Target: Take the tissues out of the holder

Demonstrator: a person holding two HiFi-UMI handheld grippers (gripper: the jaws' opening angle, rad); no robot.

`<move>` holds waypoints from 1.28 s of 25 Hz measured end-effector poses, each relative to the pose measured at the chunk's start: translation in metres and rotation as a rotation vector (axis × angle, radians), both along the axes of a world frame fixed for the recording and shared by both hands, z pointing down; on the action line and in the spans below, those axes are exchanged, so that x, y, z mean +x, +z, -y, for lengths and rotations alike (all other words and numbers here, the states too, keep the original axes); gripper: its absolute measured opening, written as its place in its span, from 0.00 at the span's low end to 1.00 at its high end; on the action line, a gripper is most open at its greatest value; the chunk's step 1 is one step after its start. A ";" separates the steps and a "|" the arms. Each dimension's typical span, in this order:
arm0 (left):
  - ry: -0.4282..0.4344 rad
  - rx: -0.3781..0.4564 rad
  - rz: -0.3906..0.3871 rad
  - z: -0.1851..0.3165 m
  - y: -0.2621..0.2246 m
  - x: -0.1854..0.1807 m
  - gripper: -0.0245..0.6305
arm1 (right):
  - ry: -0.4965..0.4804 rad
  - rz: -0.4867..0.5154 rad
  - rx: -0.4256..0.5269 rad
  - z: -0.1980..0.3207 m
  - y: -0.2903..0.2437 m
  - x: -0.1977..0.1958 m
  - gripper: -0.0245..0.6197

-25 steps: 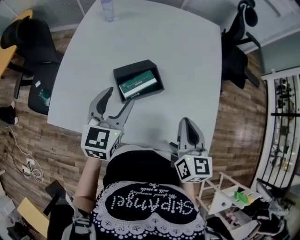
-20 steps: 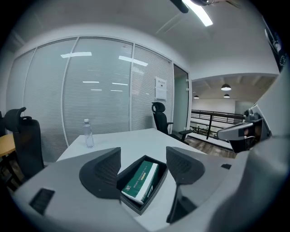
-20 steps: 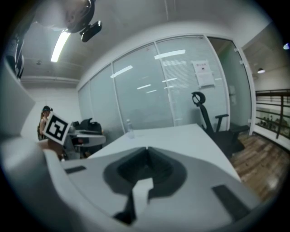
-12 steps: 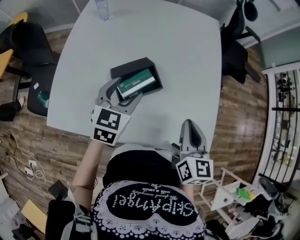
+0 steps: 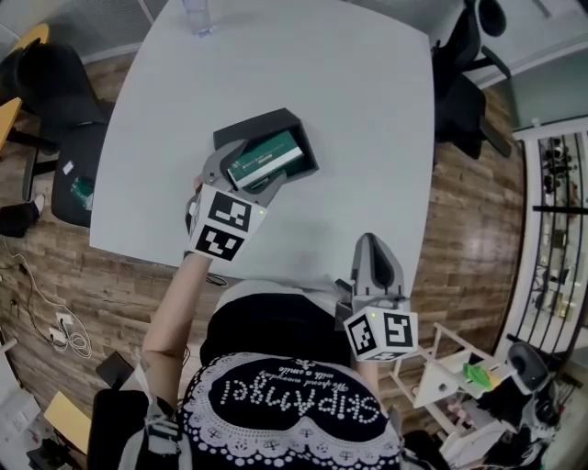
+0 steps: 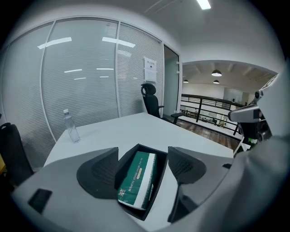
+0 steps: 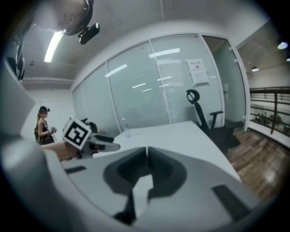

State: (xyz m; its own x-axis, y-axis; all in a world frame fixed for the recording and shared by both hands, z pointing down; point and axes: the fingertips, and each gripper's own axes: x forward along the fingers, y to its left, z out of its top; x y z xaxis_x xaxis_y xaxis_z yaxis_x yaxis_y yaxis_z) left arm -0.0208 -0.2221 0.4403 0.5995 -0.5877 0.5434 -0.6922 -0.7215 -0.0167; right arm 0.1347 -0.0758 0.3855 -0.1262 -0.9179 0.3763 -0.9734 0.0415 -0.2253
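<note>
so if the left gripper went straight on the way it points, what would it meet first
Most likely the green tissue pack lying in the black holder. It sits in line between the jaws of the left gripper, which have just been opening and do not press on it.

Around the holder (image 5: 262, 124) I see bare table (image 5: 367, 110) to the left, right and far side; one water bottle (image 5: 196, 14) stands well beyond it at the far edge; its walls hem the tissue pack (image 5: 266, 158), top uncovered; my left gripper (image 5: 246, 174), jaws just opened wider, straddles its near end, pack between them, not gripped; chairs (image 5: 464, 101) flank the table.
</note>
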 end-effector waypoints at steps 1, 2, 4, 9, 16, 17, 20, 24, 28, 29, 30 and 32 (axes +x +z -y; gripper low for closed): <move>0.003 -0.009 0.008 0.000 0.005 0.001 0.55 | 0.001 -0.001 0.000 0.000 0.000 0.001 0.09; 0.004 -0.019 0.019 0.000 0.010 0.002 0.55 | 0.002 -0.002 0.000 0.000 0.000 0.001 0.09; 0.006 -0.037 0.039 0.002 0.021 0.004 0.56 | 0.003 -0.002 0.000 0.000 0.000 0.003 0.09; 0.019 -0.092 0.072 0.005 0.046 0.009 0.56 | 0.006 -0.003 -0.004 0.000 0.001 0.003 0.09; 0.043 -0.166 0.123 0.003 0.071 0.017 0.56 | 0.009 -0.003 -0.011 -0.001 0.001 0.007 0.09; 0.033 -0.160 0.129 0.005 0.072 0.015 0.56 | 0.009 -0.003 -0.012 0.000 0.001 0.006 0.09; 0.007 -0.159 0.142 0.013 0.079 0.011 0.56 | 0.012 -0.002 -0.012 0.000 0.001 0.006 0.09; 0.010 -0.183 0.171 0.018 0.091 0.012 0.56 | 0.016 -0.004 -0.016 -0.001 0.003 0.008 0.09; 0.022 -0.203 0.187 0.020 0.100 0.015 0.57 | 0.018 -0.004 -0.014 -0.002 0.002 0.009 0.09; 0.025 -0.207 0.193 0.021 0.102 0.016 0.57 | 0.018 -0.003 -0.014 -0.002 0.002 0.010 0.09; 0.027 -0.210 0.199 0.021 0.105 0.017 0.57 | 0.017 -0.003 -0.015 -0.002 0.002 0.010 0.09; 0.030 -0.219 0.209 0.021 0.109 0.016 0.58 | 0.016 -0.003 -0.016 -0.001 0.003 0.009 0.09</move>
